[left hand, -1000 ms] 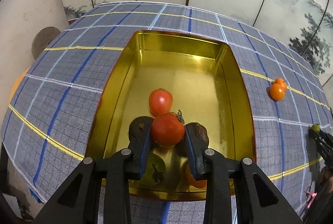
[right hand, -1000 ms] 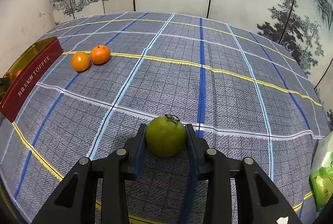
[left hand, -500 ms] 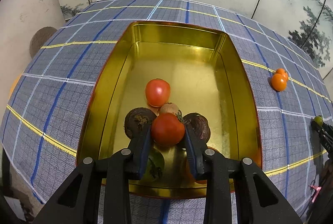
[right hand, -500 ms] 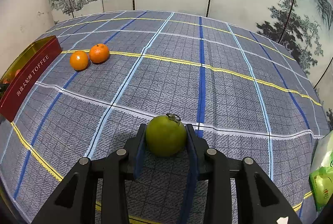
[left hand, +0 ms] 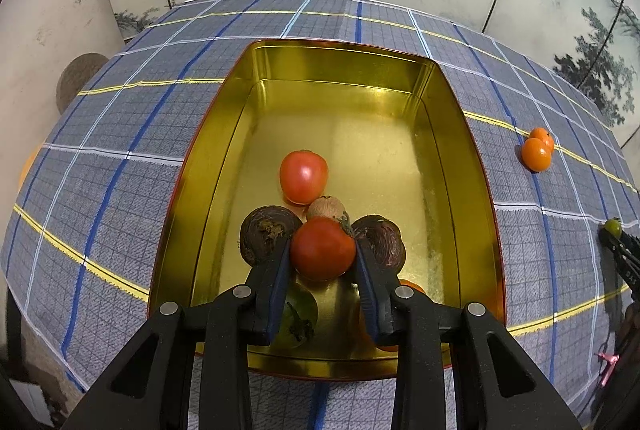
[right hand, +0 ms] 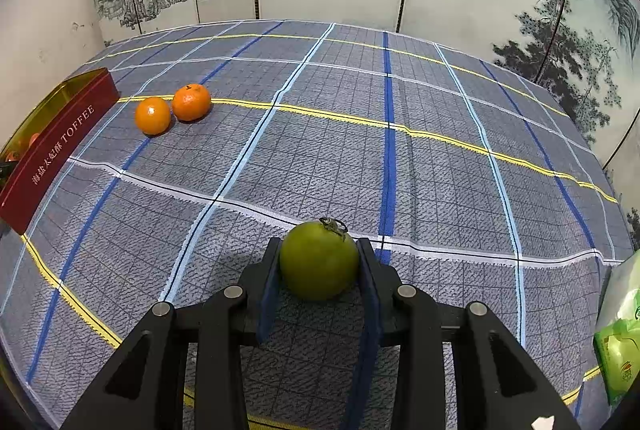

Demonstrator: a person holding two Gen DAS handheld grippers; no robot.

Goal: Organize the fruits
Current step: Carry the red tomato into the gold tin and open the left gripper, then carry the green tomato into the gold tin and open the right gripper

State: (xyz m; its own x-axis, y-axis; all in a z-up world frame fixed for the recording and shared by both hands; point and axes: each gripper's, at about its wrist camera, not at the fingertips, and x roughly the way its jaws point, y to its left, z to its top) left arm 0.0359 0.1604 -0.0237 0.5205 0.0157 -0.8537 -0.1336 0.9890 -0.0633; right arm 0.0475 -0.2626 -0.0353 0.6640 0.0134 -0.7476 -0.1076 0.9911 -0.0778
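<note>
Left wrist view shows your left gripper (left hand: pixel 323 262) with its jaws clenched on a red tomato (left hand: pixel 322 248), and over the last second it has drawn back a little, so more of the gold tin (left hand: pixel 340 66) shows, including a small brown fruit (left hand: pixel 326 207) at 12 o'clock of the tomato. Your right gripper (right hand: pixel 319 270) has not shifted and grips a green tomato (right hand: pixel 319 260) over the bench (right hand: pixel 320 134), the tin far off at 9 o'clock. I judge neither fruit is placed yet.

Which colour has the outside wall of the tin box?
Dark red, with pale lettering on the tin box; the right wrist view shows it best.
</note>
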